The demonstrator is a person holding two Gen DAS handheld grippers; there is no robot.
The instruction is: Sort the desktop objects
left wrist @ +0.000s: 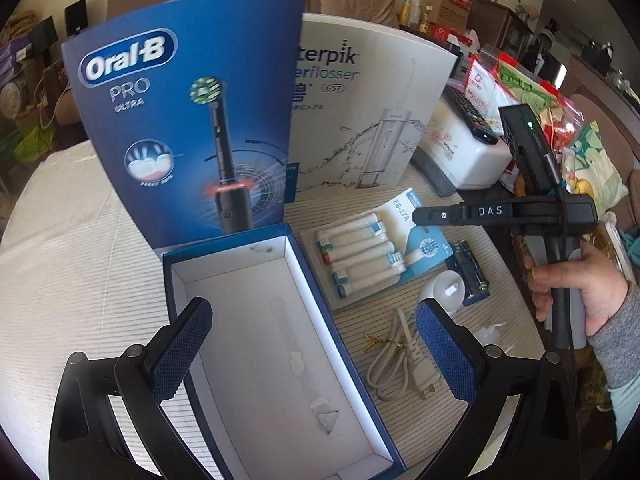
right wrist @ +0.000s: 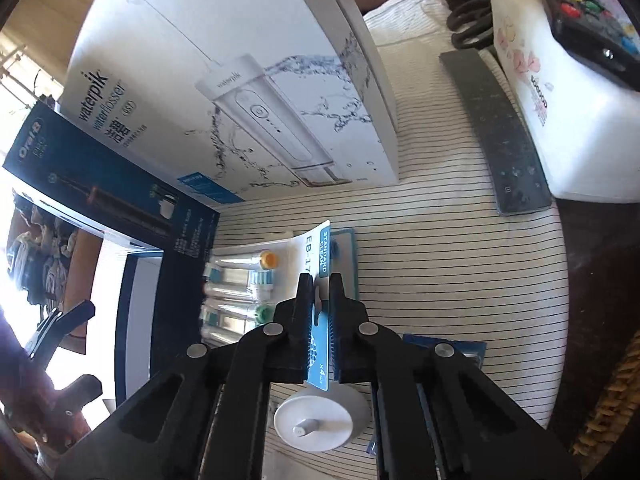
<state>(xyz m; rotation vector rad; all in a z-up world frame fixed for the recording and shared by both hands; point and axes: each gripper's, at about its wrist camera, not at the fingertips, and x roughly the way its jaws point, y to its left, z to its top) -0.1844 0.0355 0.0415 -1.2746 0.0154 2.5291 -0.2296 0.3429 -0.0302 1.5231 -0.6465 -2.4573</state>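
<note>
An open blue Oral-B box with a white inside lies on the striped cloth, its lid upright behind it. My left gripper is open above the box's near end. A blister pack of brush heads lies right of the box. My right gripper is shut on that pack's card edge; in the left wrist view it reaches in from the right. A white charger base, its cable and a battery pack lie nearby.
A white Waterpik box stands behind the brush heads. A grey slab, a white tissue box with a remote on top, and snack bags crowd the right side.
</note>
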